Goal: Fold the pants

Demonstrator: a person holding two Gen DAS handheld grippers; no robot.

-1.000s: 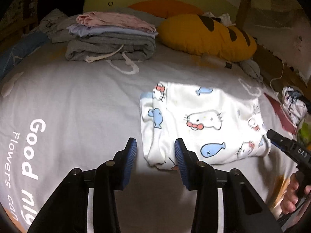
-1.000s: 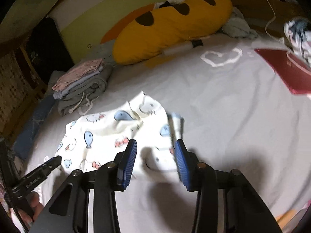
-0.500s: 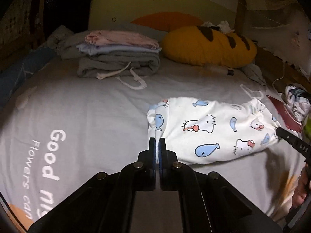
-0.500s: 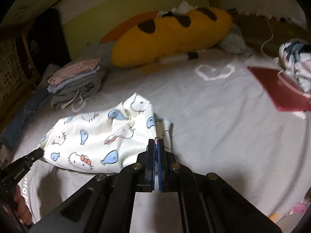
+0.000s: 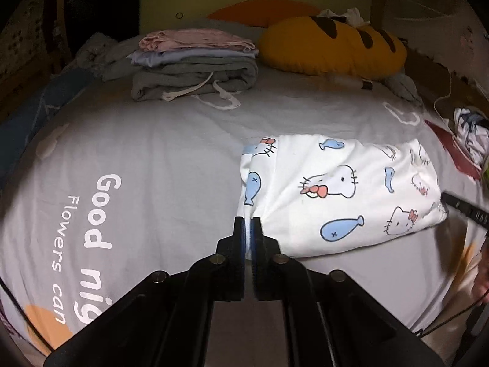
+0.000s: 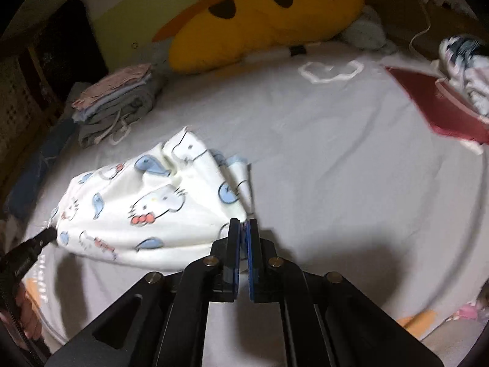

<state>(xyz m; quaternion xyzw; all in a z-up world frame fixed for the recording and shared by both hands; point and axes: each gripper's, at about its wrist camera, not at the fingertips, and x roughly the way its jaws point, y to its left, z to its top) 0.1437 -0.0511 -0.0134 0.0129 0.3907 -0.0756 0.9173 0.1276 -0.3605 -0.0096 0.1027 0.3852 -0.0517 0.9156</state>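
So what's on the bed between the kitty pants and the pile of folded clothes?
Nothing. In the left wrist view only bare grey bedsheet runs between the kitty pants and the pile of folded clothes.

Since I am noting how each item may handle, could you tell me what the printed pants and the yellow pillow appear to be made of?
The printed pants: probably thin, soft cotton knit, matte; they crease and bunch where the left gripper and right gripper pinch them. The yellow pillow: apparently plush fabric over soft stuffing, with a rounded, puffy shape and no shine.

Folded clothes stack (image 5: 195,64); yellow pillow (image 5: 333,49).
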